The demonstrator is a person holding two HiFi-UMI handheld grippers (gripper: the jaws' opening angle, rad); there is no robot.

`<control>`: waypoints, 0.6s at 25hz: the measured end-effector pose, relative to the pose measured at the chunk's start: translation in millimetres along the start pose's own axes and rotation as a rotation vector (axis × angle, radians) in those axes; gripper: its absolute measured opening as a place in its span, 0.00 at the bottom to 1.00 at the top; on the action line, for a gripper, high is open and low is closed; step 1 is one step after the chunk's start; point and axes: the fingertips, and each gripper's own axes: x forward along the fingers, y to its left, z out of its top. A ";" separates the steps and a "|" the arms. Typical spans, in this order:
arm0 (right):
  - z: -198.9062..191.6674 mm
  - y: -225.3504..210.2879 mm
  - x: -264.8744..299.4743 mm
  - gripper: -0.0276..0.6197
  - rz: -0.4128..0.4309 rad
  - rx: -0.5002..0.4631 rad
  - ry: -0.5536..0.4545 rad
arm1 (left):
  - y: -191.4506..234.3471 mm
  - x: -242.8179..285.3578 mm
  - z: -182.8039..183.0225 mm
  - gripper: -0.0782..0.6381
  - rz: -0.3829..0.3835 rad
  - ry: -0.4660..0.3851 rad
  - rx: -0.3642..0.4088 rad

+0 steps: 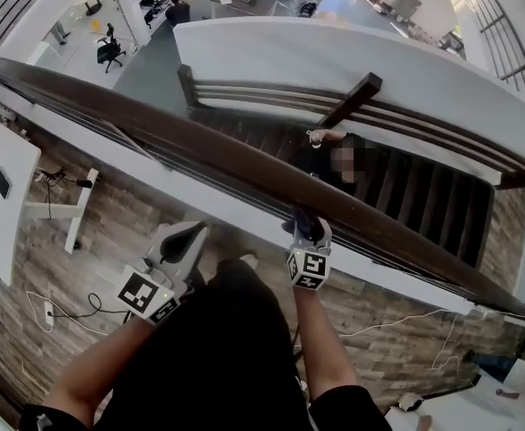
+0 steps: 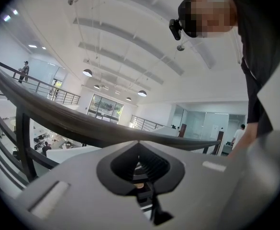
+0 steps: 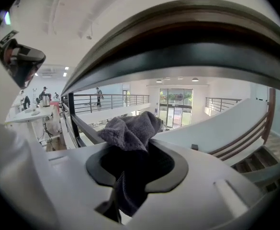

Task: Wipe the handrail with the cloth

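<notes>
Grey fuzzy cloth (image 3: 129,128) is bunched between the jaws of the right gripper (image 3: 136,150), which are clamped on it. A tuft pokes past the tips and the rest hangs down inside the jaw opening. Only this gripper's view shows the fabric's nap; there the dark brown wooden handrail (image 3: 187,37) arcs close overhead.

From the head view, the cloth end of that gripper meets the near edge of the handrail, roughly midway along its length. The rail runs diagonally from upper left to lower right, unbroken on both sides of the gripper, with thin dark bars beneath it.

The left gripper (image 1: 193,233) hangs well short of the rail, over the wood-look floor (image 1: 127,214) on the person's side. Its own view shows the jaws pressed together with nothing between them, the rail crossing behind.

Each gripper carries a marker cube (image 1: 308,268) bearing black-and-white square patterns.

Beyond the rail the floor drops to a staircase (image 1: 424,187), where another person (image 1: 320,155) stands. A white desk (image 1: 2,187) sits at the left edge, with cables (image 1: 65,312) trailing on the floor. Pendant lamps (image 2: 87,73) appear only in the left gripper view.
</notes>
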 end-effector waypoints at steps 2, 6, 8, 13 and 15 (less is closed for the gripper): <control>12.0 19.0 -3.4 0.20 0.051 -0.006 -0.020 | 4.2 1.6 4.0 0.11 0.005 -0.019 -0.017; 27.6 61.7 2.0 0.20 0.143 -0.014 -0.038 | 15.0 -3.4 9.2 0.11 0.037 -0.050 -0.020; 33.6 87.2 8.8 0.20 0.186 -0.022 -0.036 | 19.9 -9.9 9.8 0.11 0.057 -0.055 -0.018; 52.0 164.2 38.0 0.20 0.285 -0.052 -0.066 | 49.6 -35.8 19.4 0.11 0.096 -0.076 0.000; 52.5 195.5 51.3 0.20 0.316 -0.070 -0.064 | 65.5 -49.0 21.8 0.11 0.103 -0.077 -0.001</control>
